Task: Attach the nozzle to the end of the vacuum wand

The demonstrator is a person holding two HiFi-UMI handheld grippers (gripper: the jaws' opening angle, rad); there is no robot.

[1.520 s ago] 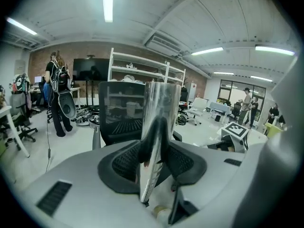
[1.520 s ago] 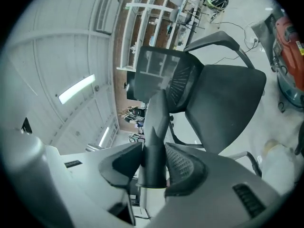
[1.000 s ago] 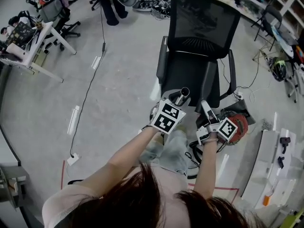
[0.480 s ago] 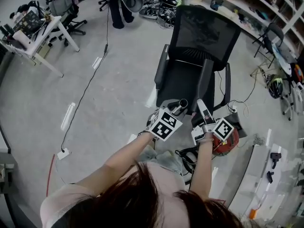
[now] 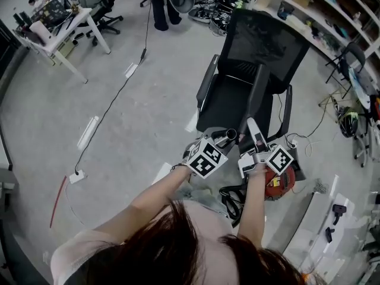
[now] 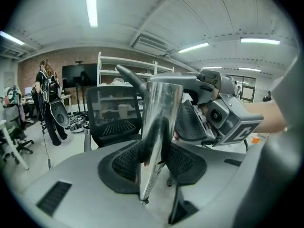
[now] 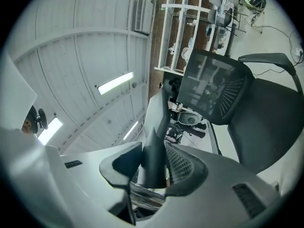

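In the left gripper view a shiny metal vacuum wand stands upright with my left gripper shut on it. Its open end shows in the head view, above my left gripper. My right gripper is shut on a slim grey nozzle, which is just right of the wand's end and apart from it. The right gripper view shows the nozzle between the jaws of my right gripper, with the wand below. The red vacuum body lies on the floor under my right hand.
A black mesh office chair stands right in front of both grippers. A black hose coils by the vacuum. A cable runs across the grey floor at the left. Shelves line the right, and a desk stands far left.
Both grippers keep hold of their parts. The nozzle has come slightly closer to the wand's open end. The head view has shifted, so the chair sits lower in frame.
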